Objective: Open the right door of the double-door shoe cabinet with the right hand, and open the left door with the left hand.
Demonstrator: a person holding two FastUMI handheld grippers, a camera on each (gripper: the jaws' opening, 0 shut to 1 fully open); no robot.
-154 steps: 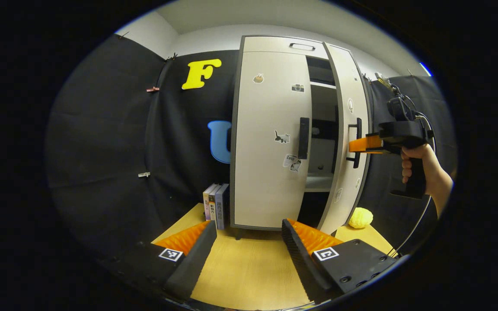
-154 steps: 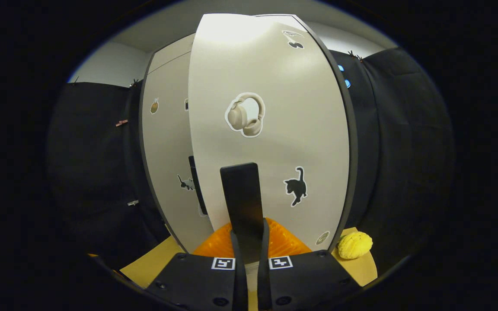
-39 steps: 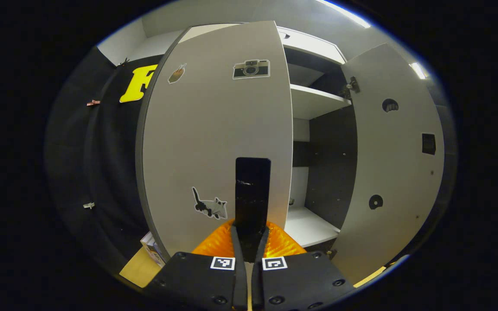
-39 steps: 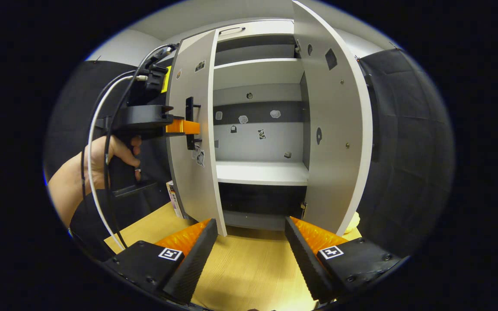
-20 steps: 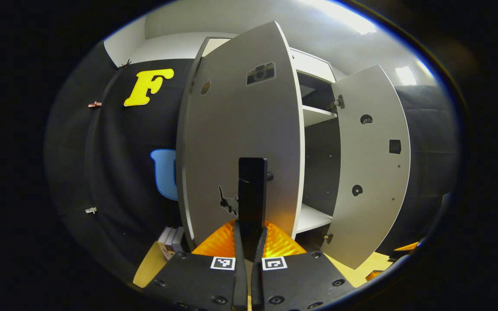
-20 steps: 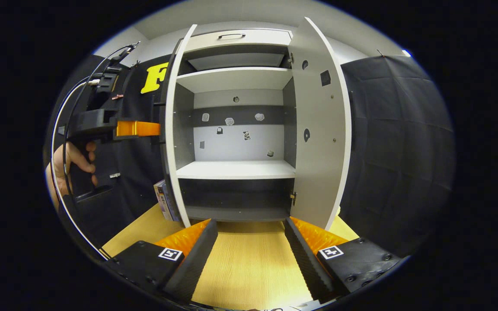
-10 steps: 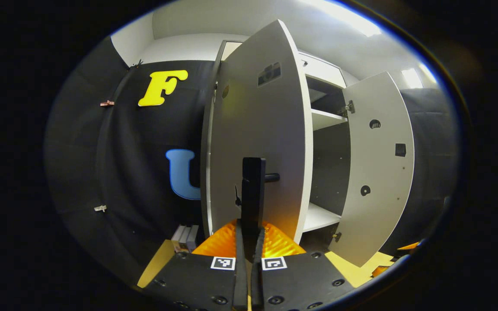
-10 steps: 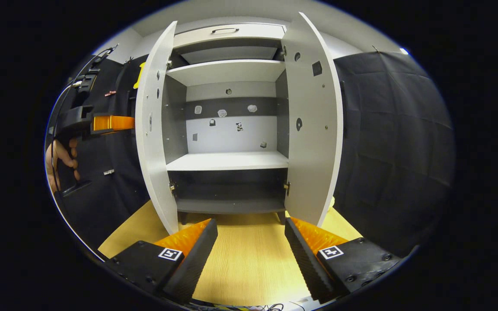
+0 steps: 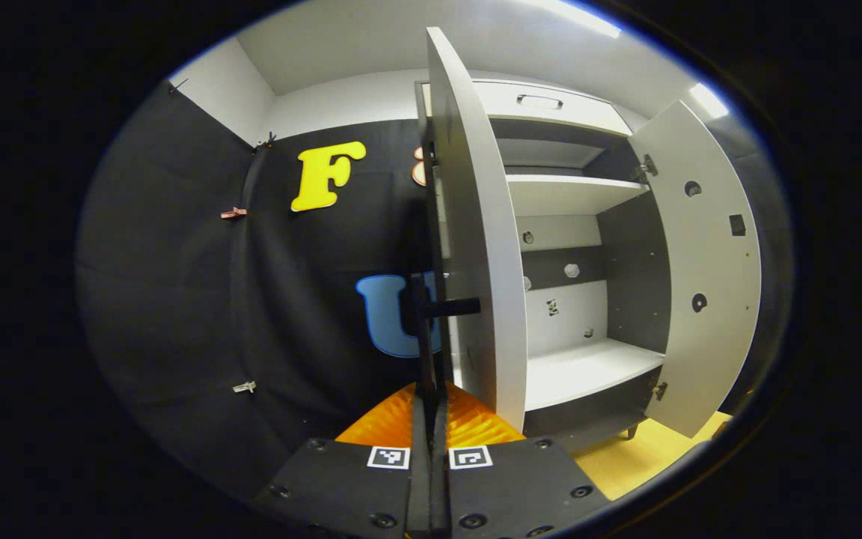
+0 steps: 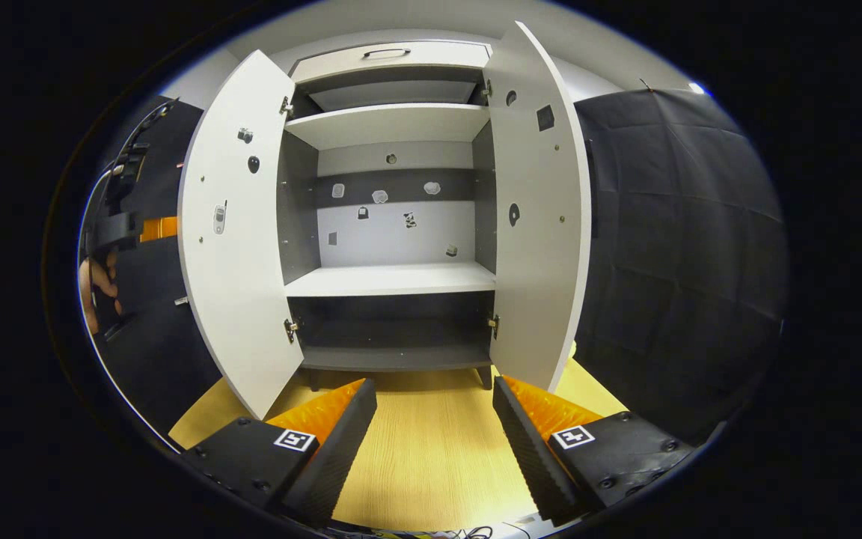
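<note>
While both doors are standing swung wide, the cabinet (image 10: 393, 277) is showing its bare shelves, sitting on the counter (image 10: 431, 449). Its right door (image 10: 539, 217) is hanging open, well apart from the right tongs (image 10: 431, 427), which are resting released and empty low over the counter in front of the cabinet. Its left door (image 9: 476, 247) is lying edge-on to the left tongs (image 9: 429, 408), just to their right. Those tongs are staying clenched on the handle (image 9: 425, 329), whose long axis is running upright, straight ahead of them. Judging by this, the opening is looking done; the left hand (image 10: 98, 281) is the only one near a handle.
</note>
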